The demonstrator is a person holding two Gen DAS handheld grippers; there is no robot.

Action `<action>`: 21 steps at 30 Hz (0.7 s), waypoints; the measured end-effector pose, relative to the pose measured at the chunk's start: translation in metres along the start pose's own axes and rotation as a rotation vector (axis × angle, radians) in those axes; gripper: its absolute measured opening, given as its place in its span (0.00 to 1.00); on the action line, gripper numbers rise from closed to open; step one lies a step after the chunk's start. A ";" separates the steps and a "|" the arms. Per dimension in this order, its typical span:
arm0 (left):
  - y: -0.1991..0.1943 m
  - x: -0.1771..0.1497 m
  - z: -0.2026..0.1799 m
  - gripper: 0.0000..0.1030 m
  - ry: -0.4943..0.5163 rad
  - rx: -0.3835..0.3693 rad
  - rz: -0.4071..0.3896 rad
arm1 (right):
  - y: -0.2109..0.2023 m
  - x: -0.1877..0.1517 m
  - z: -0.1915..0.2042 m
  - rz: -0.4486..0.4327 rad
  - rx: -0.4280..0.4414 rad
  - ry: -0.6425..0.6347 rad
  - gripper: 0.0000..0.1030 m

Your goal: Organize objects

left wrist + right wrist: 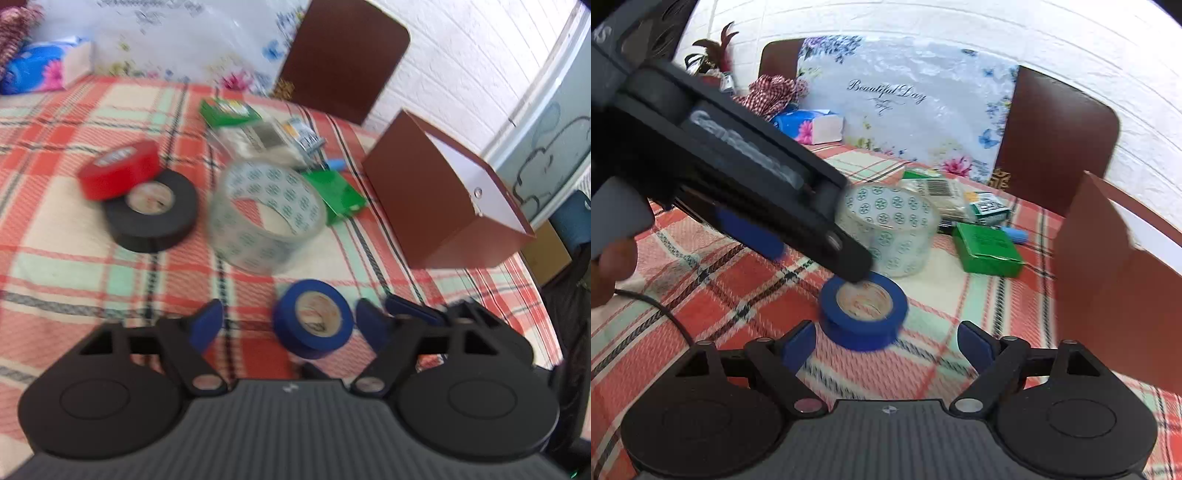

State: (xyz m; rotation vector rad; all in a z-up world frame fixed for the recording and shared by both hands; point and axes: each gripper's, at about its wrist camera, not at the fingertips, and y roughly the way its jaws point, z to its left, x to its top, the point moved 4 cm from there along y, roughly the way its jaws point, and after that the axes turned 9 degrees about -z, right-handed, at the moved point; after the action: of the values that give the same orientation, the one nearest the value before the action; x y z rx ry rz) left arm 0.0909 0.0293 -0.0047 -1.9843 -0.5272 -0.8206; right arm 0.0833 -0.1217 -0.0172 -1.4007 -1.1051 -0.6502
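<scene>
Both grippers crowd the blue tape; right gripper gapes behind it, left gripper half-spread, empty; box waits open alongside.

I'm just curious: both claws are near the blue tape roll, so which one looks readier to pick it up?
Probably the right gripper: the blue tape roll lies centred ahead of its open jaws. For the left gripper, it sits off-centre.

A blue tape roll is seen between the spread fingers of the left gripper, untouched.
</scene>
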 end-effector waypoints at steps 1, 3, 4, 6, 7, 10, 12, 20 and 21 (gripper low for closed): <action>0.007 -0.002 -0.001 0.53 0.006 0.006 0.023 | 0.005 0.001 0.000 0.010 0.015 0.013 0.70; 0.019 -0.008 0.000 0.27 -0.015 0.017 0.067 | 0.012 0.002 -0.002 0.024 0.080 0.071 0.54; 0.019 -0.009 -0.001 0.27 -0.027 0.018 0.064 | 0.012 0.002 -0.002 0.029 0.096 0.095 0.54; 0.014 -0.005 -0.007 0.23 -0.011 0.030 0.064 | 0.007 0.004 -0.002 0.012 0.090 0.088 0.54; 0.010 -0.002 -0.012 0.23 -0.001 0.028 0.058 | 0.002 0.005 -0.002 -0.008 0.081 0.080 0.54; 0.001 0.014 -0.035 0.23 0.057 0.016 0.016 | -0.017 0.014 -0.012 -0.096 0.032 0.062 0.54; -0.002 0.033 -0.058 0.23 0.102 -0.006 -0.025 | -0.030 0.023 -0.027 -0.166 -0.021 0.051 0.54; 0.030 0.093 -0.190 0.24 0.329 -0.137 -0.161 | -0.071 0.052 -0.137 -0.321 -0.262 0.096 0.54; 0.039 0.095 -0.205 0.24 0.348 -0.146 -0.164 | -0.072 0.051 -0.152 -0.322 -0.279 0.111 0.54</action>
State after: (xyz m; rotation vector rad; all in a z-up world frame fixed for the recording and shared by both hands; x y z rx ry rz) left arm 0.1117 -0.1624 0.1186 -1.8874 -0.4384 -1.3089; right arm 0.0725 -0.2644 0.0845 -1.4115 -1.1951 -1.1367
